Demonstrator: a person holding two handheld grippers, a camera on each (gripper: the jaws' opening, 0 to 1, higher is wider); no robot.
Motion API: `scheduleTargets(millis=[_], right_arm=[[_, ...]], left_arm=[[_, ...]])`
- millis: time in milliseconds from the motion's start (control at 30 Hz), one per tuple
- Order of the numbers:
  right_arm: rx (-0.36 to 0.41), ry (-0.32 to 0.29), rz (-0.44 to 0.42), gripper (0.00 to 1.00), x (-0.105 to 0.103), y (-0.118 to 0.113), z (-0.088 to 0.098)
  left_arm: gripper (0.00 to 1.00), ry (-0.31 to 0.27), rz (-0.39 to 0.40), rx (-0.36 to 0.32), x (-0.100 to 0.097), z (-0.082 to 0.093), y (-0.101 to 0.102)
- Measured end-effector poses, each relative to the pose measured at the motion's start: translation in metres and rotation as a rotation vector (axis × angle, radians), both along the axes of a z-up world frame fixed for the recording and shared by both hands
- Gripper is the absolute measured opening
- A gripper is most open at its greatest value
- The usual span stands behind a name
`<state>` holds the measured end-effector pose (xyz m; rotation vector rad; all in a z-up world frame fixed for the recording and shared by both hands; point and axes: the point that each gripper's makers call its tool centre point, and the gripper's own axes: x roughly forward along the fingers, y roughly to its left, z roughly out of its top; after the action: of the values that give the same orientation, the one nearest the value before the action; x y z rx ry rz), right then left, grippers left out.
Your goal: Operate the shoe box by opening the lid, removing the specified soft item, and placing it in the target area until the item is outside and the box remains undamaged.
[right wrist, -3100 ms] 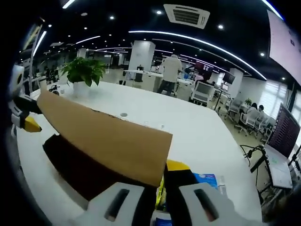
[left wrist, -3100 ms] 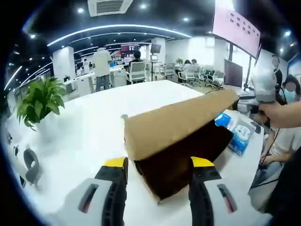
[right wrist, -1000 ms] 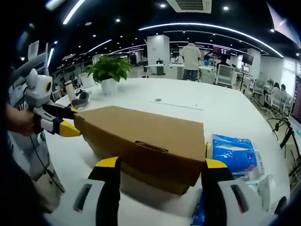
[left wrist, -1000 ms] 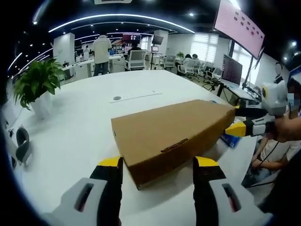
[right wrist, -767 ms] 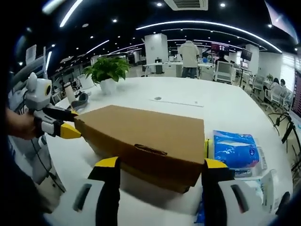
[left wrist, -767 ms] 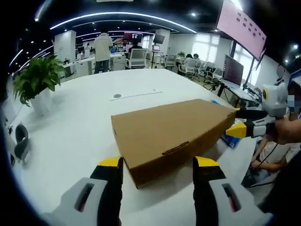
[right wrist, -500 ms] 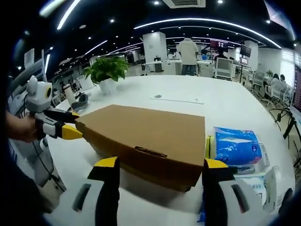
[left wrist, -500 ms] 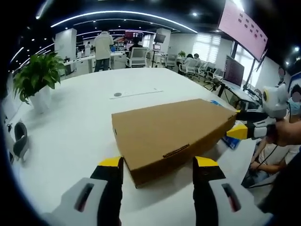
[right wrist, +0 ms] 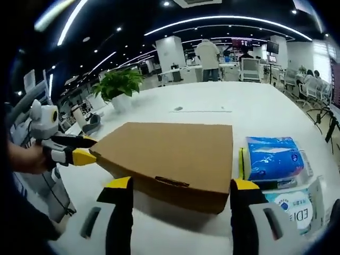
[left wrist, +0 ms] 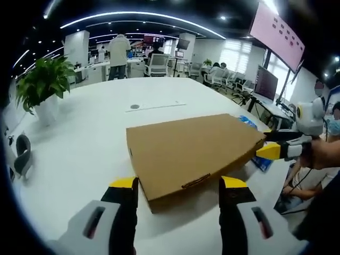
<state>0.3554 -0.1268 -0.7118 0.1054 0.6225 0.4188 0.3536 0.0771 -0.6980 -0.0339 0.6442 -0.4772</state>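
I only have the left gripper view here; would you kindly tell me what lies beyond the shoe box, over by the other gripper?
Observer: A blue soft pack lies on the table beside the shoe box.
Operator: Thank you. Is anything else near it?
Observer: A second pack, with blue lettering, lies just in front of the blue one.
Operator: And the right gripper?
Observer: The right gripper is open, one jaw on either side of the box's near end, and the lid is down.
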Motion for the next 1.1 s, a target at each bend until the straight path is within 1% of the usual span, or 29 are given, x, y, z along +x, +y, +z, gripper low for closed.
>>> scheduleTargets(millis=[100, 200, 233, 267, 300, 333, 367, 400, 467, 500, 533, 567, 633, 700, 733, 767, 933, 1100], right_arm=[[0.052, -0.005, -0.018, 0.77, 0.000, 0.003, 0.006], [0.133, 0.009, -0.064, 0.80, 0.002, 0.003, 0.010], [0.177, 0.023, -0.095, 0.81, 0.003, 0.002, 0.011], [0.236, 0.038, -0.138, 0.82, 0.005, 0.001, 0.012], [0.281, 0.057, -0.164, 0.85, 0.005, 0.001, 0.011], [0.309, 0.069, -0.177, 0.86, 0.006, 0.001, 0.011], [0.331, 0.076, -0.210, 0.86, 0.007, -0.003, 0.009], [0.342, 0.079, -0.227, 0.86, 0.008, -0.005, 0.008], [0.381, 0.107, -0.251, 0.87, 0.007, -0.006, 0.005], [0.386, 0.108, -0.253, 0.88, 0.008, -0.007, 0.003], [0.391, 0.112, -0.252, 0.88, 0.009, -0.007, 0.002], [0.399, 0.120, -0.253, 0.88, 0.008, -0.006, 0.000], [0.412, 0.125, -0.257, 0.88, 0.009, -0.006, -0.001], [0.437, 0.135, -0.285, 0.88, 0.011, -0.009, -0.002], [0.454, 0.145, -0.299, 0.88, 0.012, -0.009, -0.004], [0.462, 0.151, -0.308, 0.88, 0.012, -0.010, -0.005], [0.483, 0.170, -0.336, 0.88, 0.011, -0.012, -0.011], [0.468, 0.182, -0.347, 0.87, 0.011, -0.014, -0.021]], left_arm=[[0.65, -0.009, 0.014, -0.003, 0.000, 0.002, 0.001], [0.71, 0.004, 0.063, -0.052, 0.000, 0.001, 0.002], [0.74, 0.016, 0.083, -0.084, 0.000, -0.001, 0.003], [0.77, 0.027, 0.103, -0.115, 0.000, -0.002, 0.003], [0.79, 0.037, 0.117, -0.133, 0.000, -0.004, 0.003], [0.80, 0.044, 0.126, -0.155, 0.000, -0.004, 0.003], [0.81, 0.057, 0.147, -0.191, 0.000, -0.005, 0.002], [0.81, 0.080, 0.167, -0.219, -0.001, -0.007, 0.003], [0.86, 0.130, 0.208, -0.318, 0.000, -0.011, 0.000], [0.88, 0.169, 0.229, -0.366, -0.001, -0.015, -0.002], [0.91, 0.174, 0.248, -0.397, 0.000, -0.016, -0.003], [0.92, 0.192, 0.288, -0.440, 0.001, -0.018, -0.002], [0.90, 0.196, 0.331, -0.471, 0.003, -0.021, 0.002], [0.89, 0.206, 0.375, -0.520, 0.003, -0.022, 0.003], [0.89, 0.212, 0.389, -0.530, 0.003, -0.023, 0.004], [0.89, 0.211, 0.388, -0.524, 0.002, -0.026, 0.005], [0.84, 0.221, 0.409, -0.524, -0.002, -0.036, 0.005], [0.83, 0.241, 0.442, -0.557, -0.002, -0.042, 0.005]])
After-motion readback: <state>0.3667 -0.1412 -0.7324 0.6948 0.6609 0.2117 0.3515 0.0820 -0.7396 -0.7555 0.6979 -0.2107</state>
